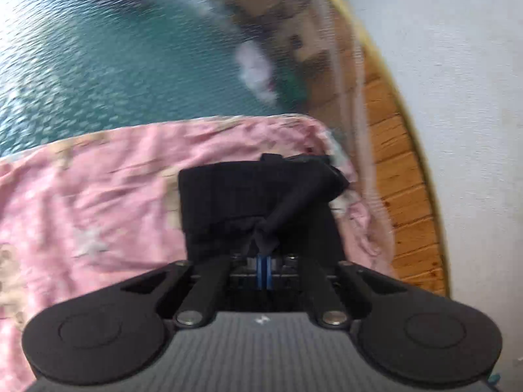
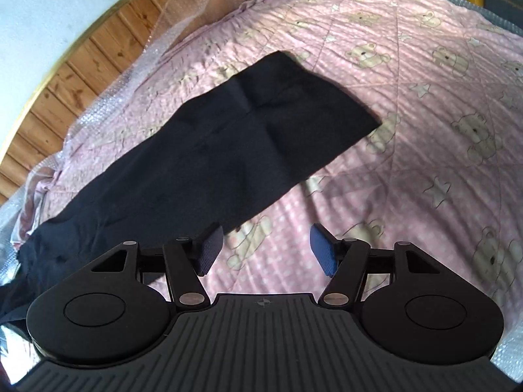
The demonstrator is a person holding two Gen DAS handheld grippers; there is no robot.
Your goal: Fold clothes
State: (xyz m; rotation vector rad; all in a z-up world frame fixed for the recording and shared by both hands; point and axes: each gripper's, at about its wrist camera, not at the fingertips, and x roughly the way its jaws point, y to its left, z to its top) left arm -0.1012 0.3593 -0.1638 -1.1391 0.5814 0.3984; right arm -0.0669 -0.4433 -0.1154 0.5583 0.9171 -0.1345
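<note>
A black garment (image 2: 235,137) lies as a long folded strip across the pink bear-print quilt (image 2: 425,104), running from the lower left up toward the middle. My right gripper (image 2: 266,248) hovers open just above the quilt beside the strip's near edge, its blue pads (image 2: 323,248) holding nothing. In the blurred left wrist view my left gripper (image 1: 264,261) is shut on a bunched edge of the black garment (image 1: 248,196), which is lifted and hangs in front of the fingers over the quilt (image 1: 98,196).
A wooden headboard (image 2: 85,65) with a yellow rim borders the bed against a white wall (image 2: 49,3). Clear bubble wrap (image 2: 108,98) runs along the quilt's edge. A teal floor (image 1: 114,49) and cardboard boxes (image 1: 294,26) lie beyond the bed.
</note>
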